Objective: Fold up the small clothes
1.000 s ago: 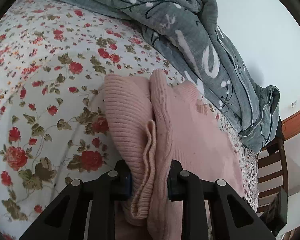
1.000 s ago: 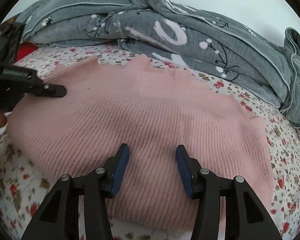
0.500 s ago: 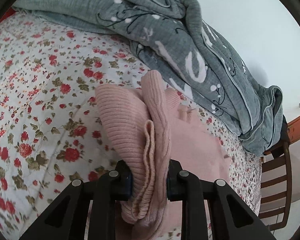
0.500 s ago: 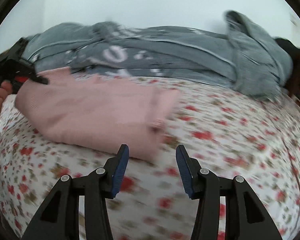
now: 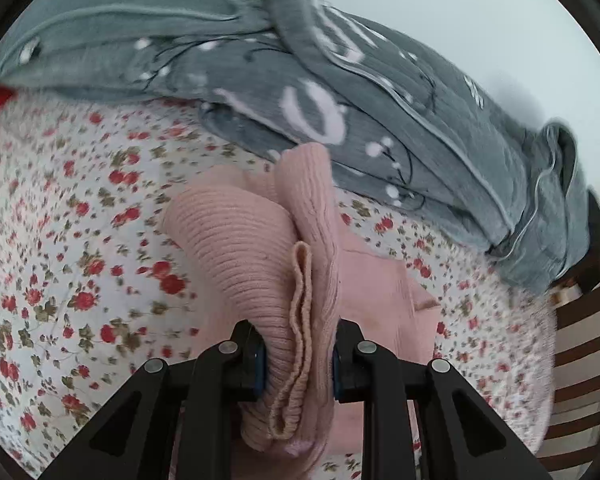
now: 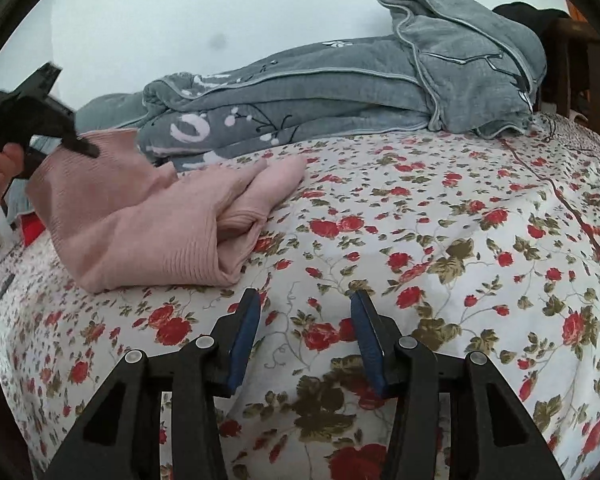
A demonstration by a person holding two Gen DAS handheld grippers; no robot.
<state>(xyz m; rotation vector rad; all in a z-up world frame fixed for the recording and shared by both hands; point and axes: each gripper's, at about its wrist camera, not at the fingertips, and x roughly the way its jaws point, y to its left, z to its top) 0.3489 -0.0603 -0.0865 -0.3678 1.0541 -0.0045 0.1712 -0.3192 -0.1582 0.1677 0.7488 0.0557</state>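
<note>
**Left hand-held gripper lifts the pink sweater's bunched edge**

The left hand-held gripper (image 5: 296,360) is clamped on a thick bunch of the pink knit sweater (image 5: 256,264), several ribbed layers squeezed between its blue-padded fingers. In the right wrist view that same gripper (image 6: 82,146) pinches the sweater's upper edge and holds it raised above the bed (image 6: 440,248), while the rest of the sweater (image 6: 148,224) lies in folds on the floral sheet, toward the bed's left side and just beside the grey blanket (image 6: 340,84). The blanket is heaped along the bed's far edge against the wall. The right hand-held gripper (image 6: 304,340) hangs over bare sheet with its fingers apart, holding nothing, apart from the sweater. A wooden chair (image 5: 580,344) stands past the bed's edge.
</note>
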